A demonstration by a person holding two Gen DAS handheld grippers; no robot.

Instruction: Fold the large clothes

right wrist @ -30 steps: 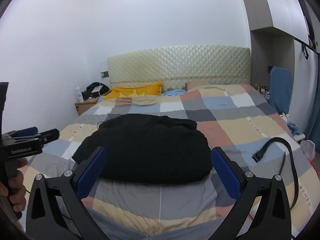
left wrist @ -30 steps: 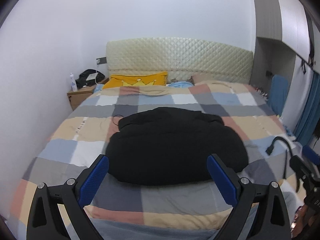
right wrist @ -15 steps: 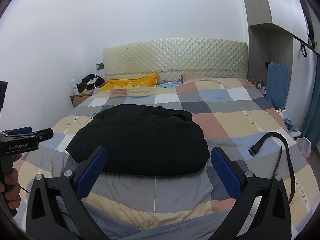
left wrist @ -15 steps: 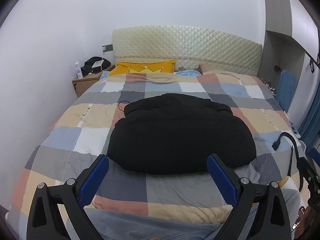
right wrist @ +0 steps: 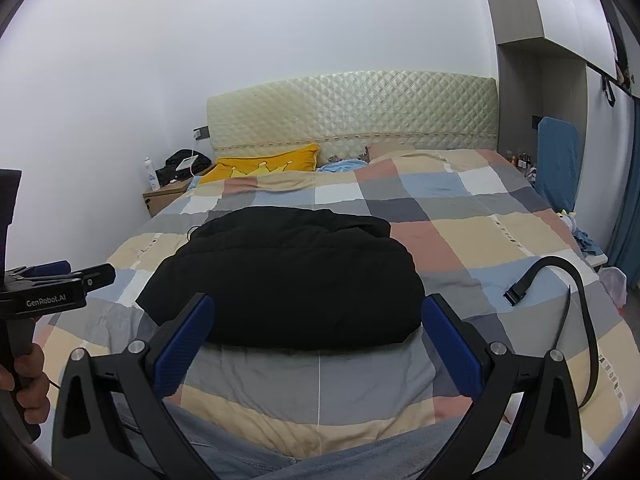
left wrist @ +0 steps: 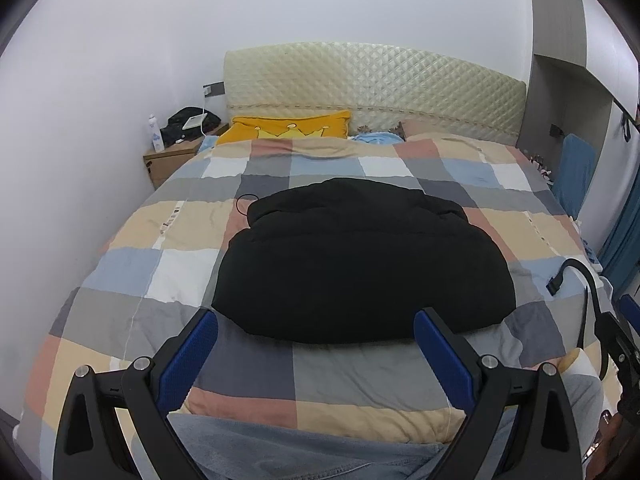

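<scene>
A large black padded jacket (left wrist: 360, 264) lies folded in a rounded heap on the checkered quilt (left wrist: 132, 256) in the middle of the bed. It also shows in the right wrist view (right wrist: 296, 280). My left gripper (left wrist: 316, 336) is open and empty, held above the bed's near edge just short of the jacket's hem. My right gripper (right wrist: 318, 320) is open and empty, also just short of the hem. The left gripper's body shows at the left of the right wrist view (right wrist: 52, 288), held in a hand.
A black strap with a buckle (right wrist: 560, 280) lies on the quilt at the right. A yellow pillow (left wrist: 292, 128) and padded headboard (left wrist: 372, 80) are at the far end. A bedside table (left wrist: 168, 156) stands far left. A blue chair (right wrist: 558, 160) stands right.
Both views have risen and tilted down a little, so the jacket and more of the near quilt edge and denim below show. The jacket has not moved. Both grippers stay open.
</scene>
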